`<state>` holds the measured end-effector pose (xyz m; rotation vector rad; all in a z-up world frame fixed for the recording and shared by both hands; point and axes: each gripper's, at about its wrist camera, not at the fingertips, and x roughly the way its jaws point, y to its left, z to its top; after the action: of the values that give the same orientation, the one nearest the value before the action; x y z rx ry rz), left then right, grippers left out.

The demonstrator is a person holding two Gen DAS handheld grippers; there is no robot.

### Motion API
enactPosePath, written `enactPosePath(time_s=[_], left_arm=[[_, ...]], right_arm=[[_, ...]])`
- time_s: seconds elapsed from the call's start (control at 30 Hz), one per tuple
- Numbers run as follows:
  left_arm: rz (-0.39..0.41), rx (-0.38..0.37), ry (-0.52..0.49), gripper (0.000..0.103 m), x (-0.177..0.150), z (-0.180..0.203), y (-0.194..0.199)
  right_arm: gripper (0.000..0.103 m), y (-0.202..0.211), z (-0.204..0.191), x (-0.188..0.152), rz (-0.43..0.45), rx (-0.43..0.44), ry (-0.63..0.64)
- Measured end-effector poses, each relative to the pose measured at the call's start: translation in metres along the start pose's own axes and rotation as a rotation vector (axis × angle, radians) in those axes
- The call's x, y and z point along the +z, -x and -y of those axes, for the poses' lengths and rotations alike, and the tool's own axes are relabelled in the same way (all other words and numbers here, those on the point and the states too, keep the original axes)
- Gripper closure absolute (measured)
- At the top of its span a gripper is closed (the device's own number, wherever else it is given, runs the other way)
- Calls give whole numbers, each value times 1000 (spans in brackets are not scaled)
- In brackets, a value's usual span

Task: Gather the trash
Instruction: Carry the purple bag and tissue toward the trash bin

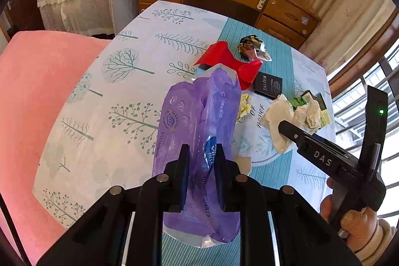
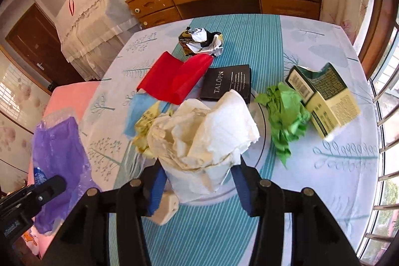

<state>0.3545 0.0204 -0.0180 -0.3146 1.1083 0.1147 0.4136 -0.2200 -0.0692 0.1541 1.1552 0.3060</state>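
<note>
Left tongs (image 1: 201,153) clamped on purple plastic bag (image 1: 197,116), lifted over counter (image 1: 112,91). Right tongs (image 2: 198,168) apart around crumpled white paper wad (image 2: 207,131), pads not visibly pressing. Beyond on counter: red wrapper (image 2: 174,77), black booklet (image 2: 228,82), green crumpled paper (image 2: 284,111), green-yellow carton (image 2: 326,101), foil wrapper (image 2: 200,40) farthest.

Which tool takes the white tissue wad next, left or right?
Right. The right tool already straddles the tissue wad, a finger on either side. The left tool is shut on the purple bag, so it is busy and sits off to the side.
</note>
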Motion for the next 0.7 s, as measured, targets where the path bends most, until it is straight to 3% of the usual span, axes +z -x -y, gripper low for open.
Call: enactPosePath(time_s=[0.3,0.53,0.7], left_arm=[[60,-102,-118,86,-35,-13,58],[118,-211,-295,86,-90,-44,121],[177,-273,-383,86,-136,-74,164]], right_arm=[[53,69,-38,-66,45,-49,-28],[53,141,-88,-153,185,-114,-183],[53,168,-127,-218,235,-150,-229]])
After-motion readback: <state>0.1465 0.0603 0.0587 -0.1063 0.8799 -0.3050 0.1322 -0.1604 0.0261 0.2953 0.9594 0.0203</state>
